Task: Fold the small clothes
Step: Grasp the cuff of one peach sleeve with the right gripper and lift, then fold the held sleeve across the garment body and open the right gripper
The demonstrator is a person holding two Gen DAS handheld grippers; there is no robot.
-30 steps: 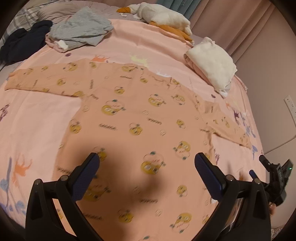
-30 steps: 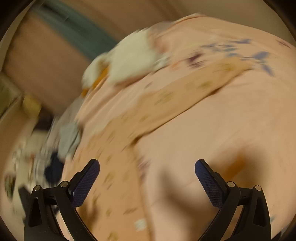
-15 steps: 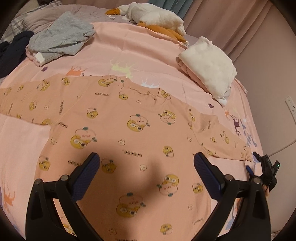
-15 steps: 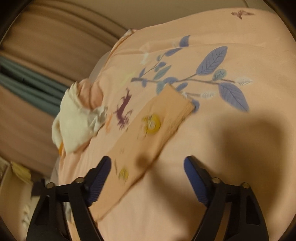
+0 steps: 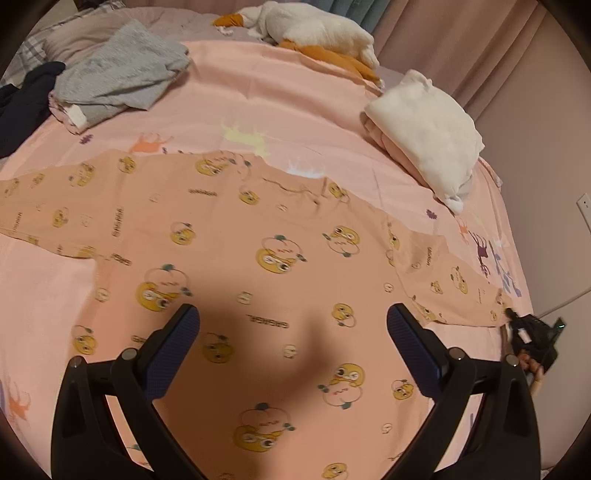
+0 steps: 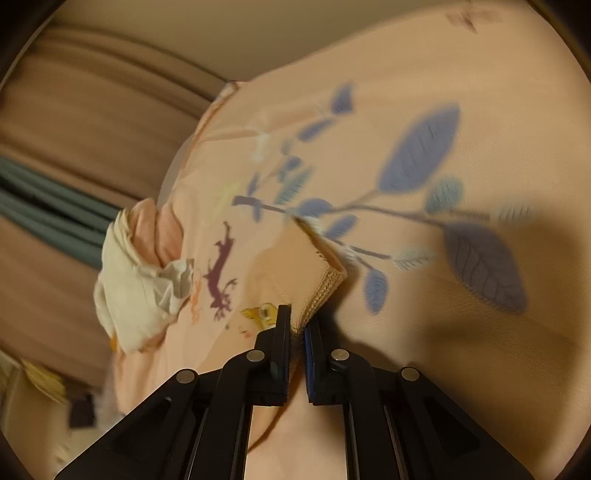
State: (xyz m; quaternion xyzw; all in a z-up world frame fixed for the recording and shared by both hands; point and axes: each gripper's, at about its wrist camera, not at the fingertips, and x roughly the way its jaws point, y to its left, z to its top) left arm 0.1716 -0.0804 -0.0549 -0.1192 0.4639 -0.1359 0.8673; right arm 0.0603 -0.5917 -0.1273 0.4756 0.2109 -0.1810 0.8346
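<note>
A peach long-sleeved shirt (image 5: 258, 266) with yellow cartoon prints lies spread flat on the pink bed sheet (image 5: 280, 96), sleeves out to both sides. My left gripper (image 5: 291, 332) is open and empty, hovering above the shirt's body. My right gripper (image 6: 297, 325) is shut on the cuff of the shirt's right sleeve (image 6: 314, 273), which lifts slightly off the sheet. It also shows in the left wrist view (image 5: 528, 332) at the far right, at the sleeve end.
A grey garment (image 5: 118, 74) and dark clothes (image 5: 22, 103) lie at the back left. A white folded pile (image 5: 424, 125) sits at the back right, a plush goose (image 5: 317, 33) behind it. The bed edge and wall with an outlet (image 5: 583, 206) are at the right.
My right gripper moved onto the sleeve cuff and closed on it. My left gripper drifted forward over the shirt and stayed open.
</note>
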